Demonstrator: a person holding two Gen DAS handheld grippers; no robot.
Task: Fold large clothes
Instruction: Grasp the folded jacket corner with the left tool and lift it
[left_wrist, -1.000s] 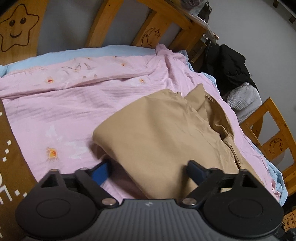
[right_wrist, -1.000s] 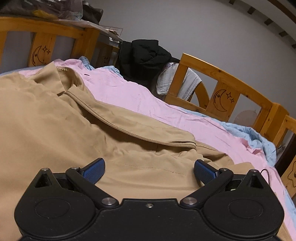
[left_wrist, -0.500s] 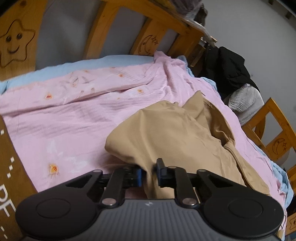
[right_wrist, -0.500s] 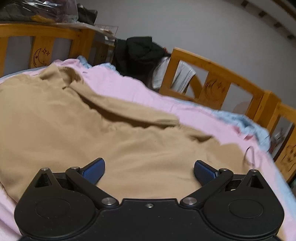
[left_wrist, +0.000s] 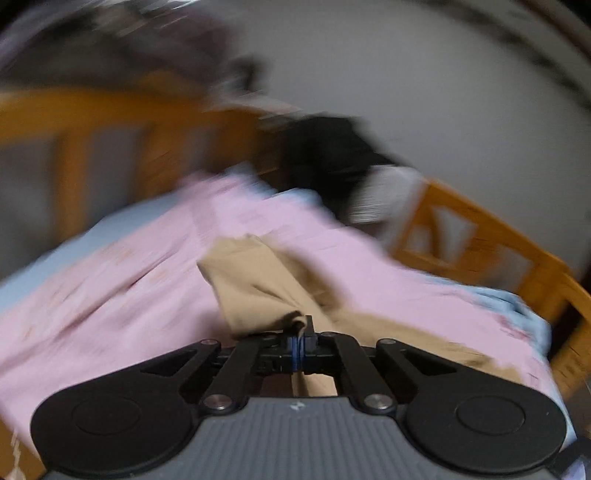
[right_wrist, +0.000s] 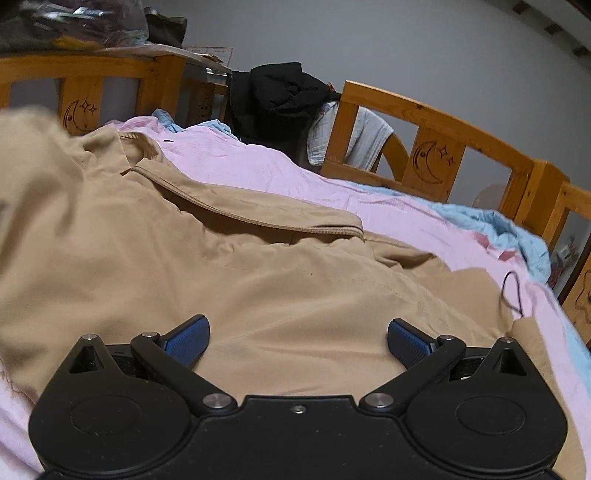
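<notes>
A large tan jacket lies spread on a pink quilt. In the blurred left wrist view, my left gripper is shut on an edge of the tan jacket, which rises off the quilt in a stretched fold. My right gripper hovers low over the jacket's body, jaws wide open, blue pads apart with nothing pinched between them. At the left edge of the right wrist view, a lifted part of the jacket shows blurred.
A wooden bed rail with moon carvings runs along the far and right sides. Black clothing and a grey-white cloth hang at the corner. A light blue sheet and a thin black cord lie at the right.
My left gripper went from wide open to shut on the jacket's edge, then rose and rolled, pulling the cloth up. The right gripper shifted slightly sideways and stayed open.
</notes>
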